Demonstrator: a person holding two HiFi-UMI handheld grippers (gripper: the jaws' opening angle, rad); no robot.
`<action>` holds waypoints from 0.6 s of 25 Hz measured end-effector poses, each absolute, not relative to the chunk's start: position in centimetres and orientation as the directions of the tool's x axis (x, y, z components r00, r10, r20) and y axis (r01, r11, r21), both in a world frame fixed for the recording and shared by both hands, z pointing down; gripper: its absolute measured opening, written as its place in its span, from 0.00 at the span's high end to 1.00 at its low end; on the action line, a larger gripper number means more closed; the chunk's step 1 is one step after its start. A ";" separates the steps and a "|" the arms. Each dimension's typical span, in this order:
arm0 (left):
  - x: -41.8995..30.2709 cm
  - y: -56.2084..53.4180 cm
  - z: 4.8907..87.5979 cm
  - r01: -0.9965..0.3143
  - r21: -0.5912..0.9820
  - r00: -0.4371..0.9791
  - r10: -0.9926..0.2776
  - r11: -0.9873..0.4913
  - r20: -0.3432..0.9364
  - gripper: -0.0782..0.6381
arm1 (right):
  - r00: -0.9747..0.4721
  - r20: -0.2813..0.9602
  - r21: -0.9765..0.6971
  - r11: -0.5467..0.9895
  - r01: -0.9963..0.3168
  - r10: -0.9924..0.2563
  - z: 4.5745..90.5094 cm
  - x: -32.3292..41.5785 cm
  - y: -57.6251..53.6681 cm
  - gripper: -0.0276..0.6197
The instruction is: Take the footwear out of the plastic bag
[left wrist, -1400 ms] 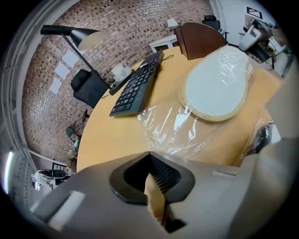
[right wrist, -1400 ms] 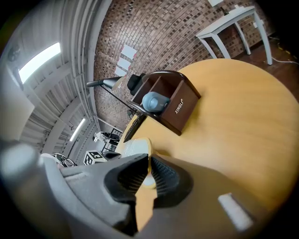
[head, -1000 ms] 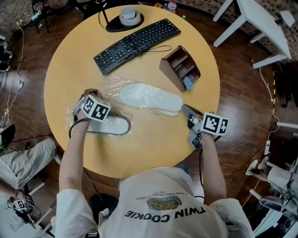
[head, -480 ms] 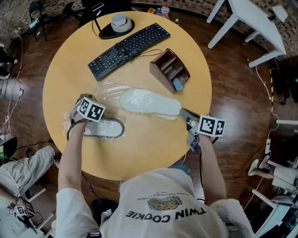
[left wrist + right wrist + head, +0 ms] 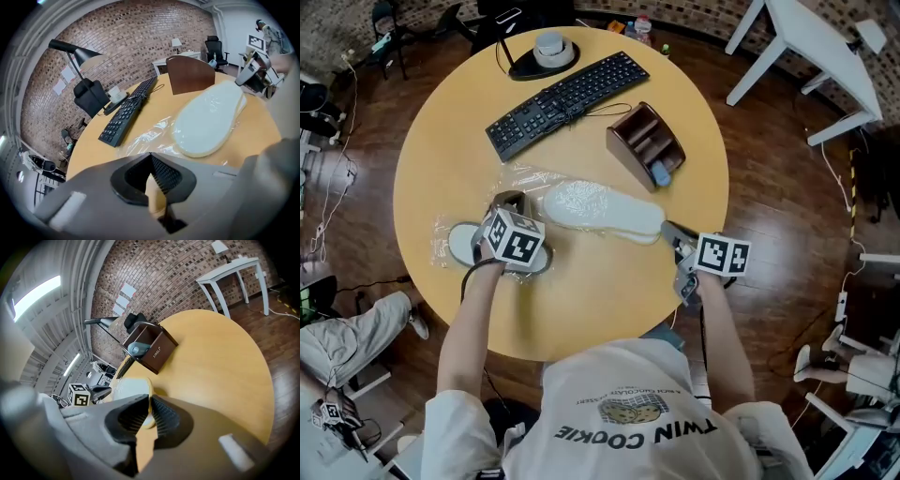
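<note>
**Pinching the bagged slipper at one end**

Head view: looking down on the round table (image 5: 581, 300) and reading "TWIN COOKIE" upside down on the shirt (image 5: 633, 429). Finding the white slipper (image 5: 600, 211) lying mid-table inside the clear plastic bag (image 5: 520, 178), near the keyboard (image 5: 567, 92). Seeing the right gripper (image 5: 668, 230) reaching in from the near right on a stretched forearm, tips at the slipper's right end. Seeing the left gripper (image 5: 512, 204) angled steeply down just beside the slipper's left end, partly covering a dark-rimmed second slipper (image 5: 464, 246).

Left gripper view: showing the jaws closed tip to tip with nothing visible between them. Also showing what the head view is cutting off: the black desk lamp (image 5: 70, 47) standing tall against a brick wall (image 5: 140, 33).

Right gripper view: showing the jaws narrowed onto the white slipper's cream edge, pinching it. Revealing pale lettering on the brown organizer (image 5: 150, 350), starting "XING", the rest unclear.
</note>
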State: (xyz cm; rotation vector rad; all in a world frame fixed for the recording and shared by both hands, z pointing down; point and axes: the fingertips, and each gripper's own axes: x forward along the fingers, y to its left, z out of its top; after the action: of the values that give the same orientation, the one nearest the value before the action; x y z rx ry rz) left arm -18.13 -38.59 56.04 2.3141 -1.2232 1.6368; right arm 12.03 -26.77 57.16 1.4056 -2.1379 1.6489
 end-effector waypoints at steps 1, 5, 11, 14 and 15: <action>-17.8 -38.2 56.2 -0.623 -0.372 0.129 -0.559 -0.688 0.819 0.88 | -0.571 0.567 -0.714 -0.009 -0.700 -0.594 57.1 11.9 -26.8 0.92; -17.0 -37.0 58.2 -0.612 -0.347 0.122 -0.518 -0.710 0.846 0.88 | -0.572 0.567 -0.714 -0.008 -0.700 -0.593 57.2 11.9 -26.9 0.92; -17.1 -36.4 59.9 -0.554 -0.381 0.071 -0.498 -0.740 0.864 0.88 | -0.579 0.562 -0.714 0.007 -0.700 -0.591 57.0 11.7 -26.8 0.92; -17.2 -36.6 60.0 -0.561 -0.397 0.042 -0.504 -0.726 0.863 0.89 | -0.585 0.558 -0.716 0.016 -0.698 -0.589 56.8 11.8 -26.6 0.92; -17.2 -36.6 59.9 -0.564 -0.398 0.036 -0.504 -0.724 0.863 0.89 | -0.585 0.558 -0.715 0.016 -0.699 -0.589 56.8 12.0 -26.5 0.92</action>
State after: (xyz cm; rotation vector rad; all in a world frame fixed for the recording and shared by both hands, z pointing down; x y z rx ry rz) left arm -17.22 -36.63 59.93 2.2241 -1.1467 1.8138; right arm 11.98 -26.52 56.76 1.3771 -2.1635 1.6301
